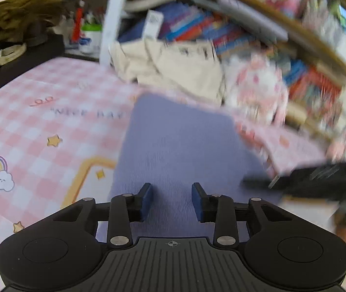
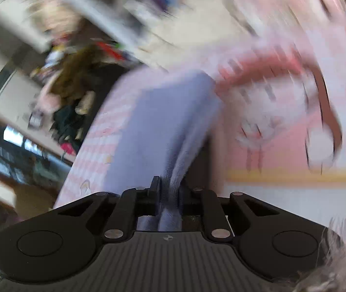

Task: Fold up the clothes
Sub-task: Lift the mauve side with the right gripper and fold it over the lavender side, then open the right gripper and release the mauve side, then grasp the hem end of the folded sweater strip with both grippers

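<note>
left gripper [image 1: 172, 200]: jaws part open, nothing pinched, lavender garment [image 1: 177, 146] lying flat under and ahead of fingers | right gripper [image 2: 168, 192]: jaws clamped on bunched garment edge | beyond: pink checked sheet [image 1: 51, 112], cream tote bags [image 1: 173, 70], bookshelves [image 1: 307, 56]

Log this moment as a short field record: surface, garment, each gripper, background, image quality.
surface: pink-and-white checked cloth with rainbow and star prints
garment: lavender ribbed knit garment, lying on the checked cloth
left gripper: jaws apart above the garment, nothing pinched
right gripper: shut on a bunched edge of the lavender garment
background: cream fabric pile; shelves of colourful books
image quality: right wrist view heavily motion-blurred; left wrist view blurred at right
</note>
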The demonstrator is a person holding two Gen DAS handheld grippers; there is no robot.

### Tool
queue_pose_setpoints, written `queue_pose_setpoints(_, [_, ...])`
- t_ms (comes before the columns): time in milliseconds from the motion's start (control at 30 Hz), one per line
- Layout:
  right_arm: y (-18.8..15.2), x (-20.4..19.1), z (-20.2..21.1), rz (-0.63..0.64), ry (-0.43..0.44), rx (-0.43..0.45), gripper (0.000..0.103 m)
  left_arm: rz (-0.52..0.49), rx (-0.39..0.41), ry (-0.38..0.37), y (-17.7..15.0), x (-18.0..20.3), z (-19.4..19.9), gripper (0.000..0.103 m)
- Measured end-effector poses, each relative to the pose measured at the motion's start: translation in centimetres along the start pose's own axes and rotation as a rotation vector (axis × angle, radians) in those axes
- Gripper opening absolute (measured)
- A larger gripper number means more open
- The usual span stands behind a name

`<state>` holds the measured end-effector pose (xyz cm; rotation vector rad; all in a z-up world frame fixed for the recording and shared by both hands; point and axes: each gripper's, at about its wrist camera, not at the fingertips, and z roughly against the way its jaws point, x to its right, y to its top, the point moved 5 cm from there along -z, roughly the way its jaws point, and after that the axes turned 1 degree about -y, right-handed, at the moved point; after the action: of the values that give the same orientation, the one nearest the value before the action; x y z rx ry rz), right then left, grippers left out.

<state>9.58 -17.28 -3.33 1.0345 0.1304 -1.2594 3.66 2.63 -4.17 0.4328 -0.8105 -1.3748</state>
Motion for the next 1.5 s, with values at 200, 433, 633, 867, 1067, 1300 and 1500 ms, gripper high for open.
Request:
queue_pose_setpoints(200, [-1.9,2.9,-1.2,-0.086,-0.076,-0.074,0.013,-0.022,-0.038,0.008,-0.2,0.1,-0.8,0.036])
queue_pose_setpoints(433, [-0.3,2.3,0.8,-0.106,-0.092,0.012,0.047,-0.053,-0.012,0.024,0.4,1.5,0.8,0.042])
queue_pose_setpoints(633, [1.4,0.2,3.1,0.0,-0.1,0.114,0.054,-0.105,0.08,0.034,1.4,3.4,3.0,0.067])
queue_pose_setpoints(867, [0.5,-1.0,2.2,0.005,-0.016,0.043,0.052,-0.017,0.085,0.058,0.5,3.5,3.1,0.087])
queue_pose_setpoints(1067, [-0.5,0.5,-2.1,-0.045,-0.084,-0.092,0.026,0.061,0.079,0.071,-0.7,2.4,3.7,0.087])
queue_pose_setpoints(1300, [-0.5,-2.5,0.5,0.156,-0.027,0.05,0.012,0.063,0.106,0.113,-0.6,1.9,4.5,0.087])
queue_pose_setpoints(1500, [-2.0,1.2,-2.4,0.051,-0.122,-0.078,0.012,0.08,0.113,0.13,0.1,1.4,4.6,0.087])
